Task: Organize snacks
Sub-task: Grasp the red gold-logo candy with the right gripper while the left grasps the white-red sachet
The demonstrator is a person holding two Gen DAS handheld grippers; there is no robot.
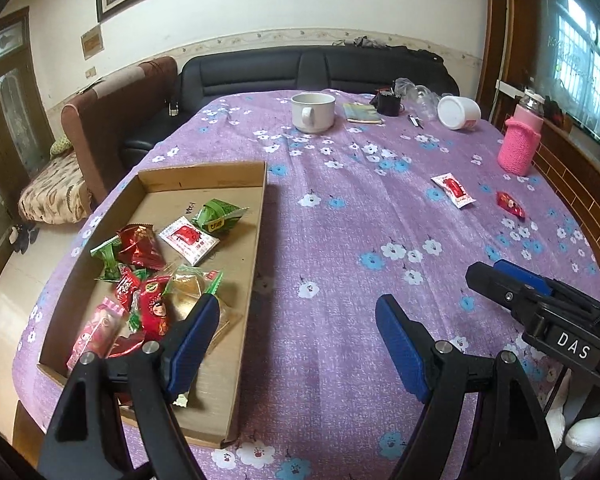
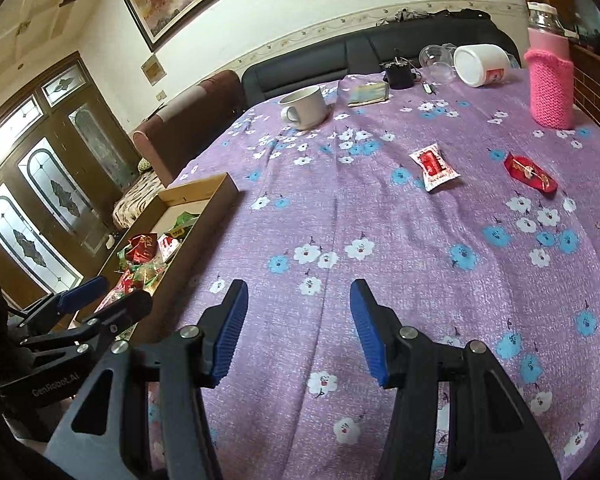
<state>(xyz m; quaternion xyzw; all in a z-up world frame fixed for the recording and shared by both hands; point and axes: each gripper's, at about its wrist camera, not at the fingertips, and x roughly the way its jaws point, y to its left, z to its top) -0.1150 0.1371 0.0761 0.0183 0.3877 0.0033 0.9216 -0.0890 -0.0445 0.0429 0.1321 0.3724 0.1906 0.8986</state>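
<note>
Left black plastic two-finger gripper (image 1: 296,322): blue ribbed rubber pads (image 1: 192,344) inside, silver round pivot screws, triangular cut-outs in the arms; "GenRobot.AI" in white on its body, seen from right cam. Right black plastic two-finger gripper (image 2: 298,316): same build w/ blue ribbed pads (image 2: 232,328), white "DAS" label on the side

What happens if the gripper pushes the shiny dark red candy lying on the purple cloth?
The dark red candy looks small and light, so it would probably slide easily. Its glossy wrapper seems thin and may crinkle. Lying flat, it is unlikely to roll.
</note>
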